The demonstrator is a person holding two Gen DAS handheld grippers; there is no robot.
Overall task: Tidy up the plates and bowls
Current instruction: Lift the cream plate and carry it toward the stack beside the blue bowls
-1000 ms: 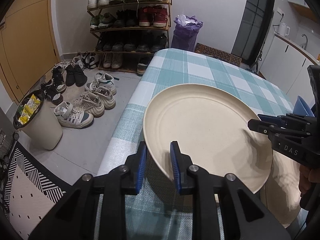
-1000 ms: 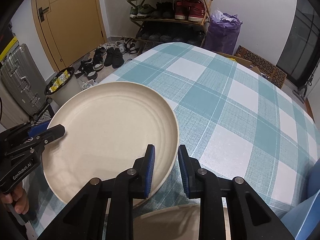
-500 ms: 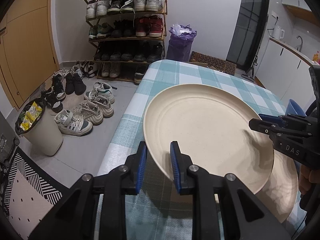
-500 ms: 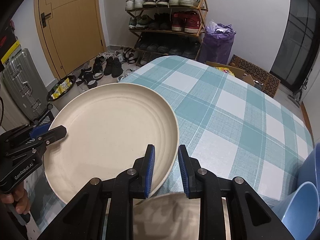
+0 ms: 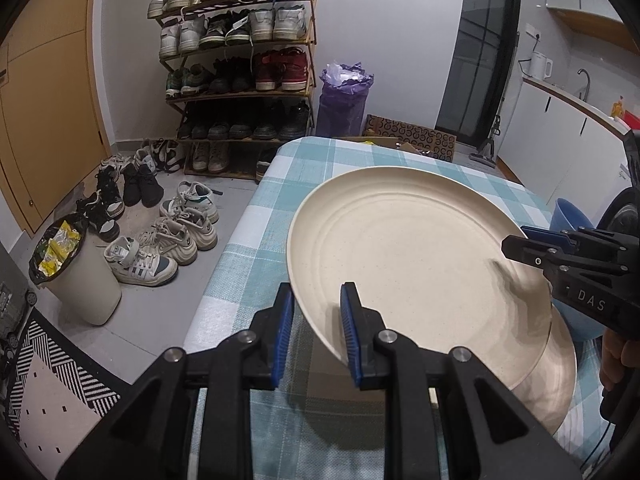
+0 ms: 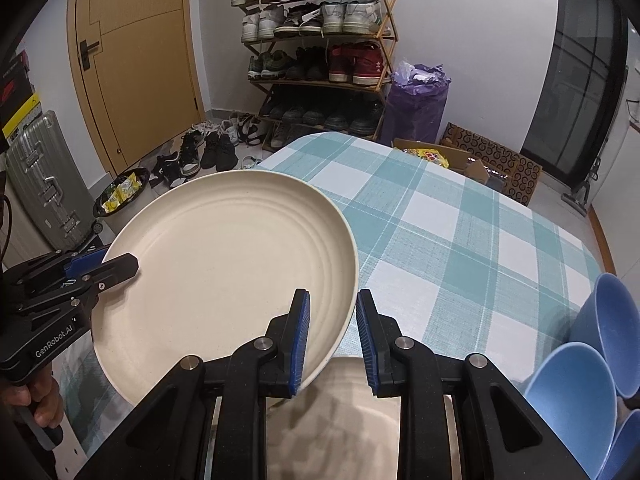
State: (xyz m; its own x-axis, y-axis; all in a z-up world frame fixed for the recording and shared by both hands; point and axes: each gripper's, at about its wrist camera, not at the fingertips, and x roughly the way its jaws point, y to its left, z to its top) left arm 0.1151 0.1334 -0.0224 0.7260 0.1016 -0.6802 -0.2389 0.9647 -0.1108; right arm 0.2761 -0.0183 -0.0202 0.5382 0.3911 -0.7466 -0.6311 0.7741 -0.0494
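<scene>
- Cream plate (image 5: 416, 256) is up off the checked table (image 6: 460, 240), pinched on opposite rims — left gripper (image 5: 316, 336) on one edge, right gripper (image 6: 332, 344) on the other. Both sets of jaws are pressed tight on the rim, nothing loose that I can see.
- It's hanging a bit tilted over a second cream plate (image 5: 560, 364) lying flat on the table right under it.
- Blue bowls (image 6: 588, 376) sit off to the right side, near the lower plate. Can't tell if they touch it.
- My guess at the step: carrying the plate to wherever the stack goes, maybe straight back down onto that lower plate.
- Doing it well — keep both hands moving together. Two rim pinches on a stiff plate means any twist between the hands will lever it out of one pair of pads.
- Level it before lowering; a tilted plate lands on one edge and skates.
- Centre it over the one below, then set it down slowly and only let go once it's sitting.
- Watch the right hand near those bowls, easy to clip one.
</scene>
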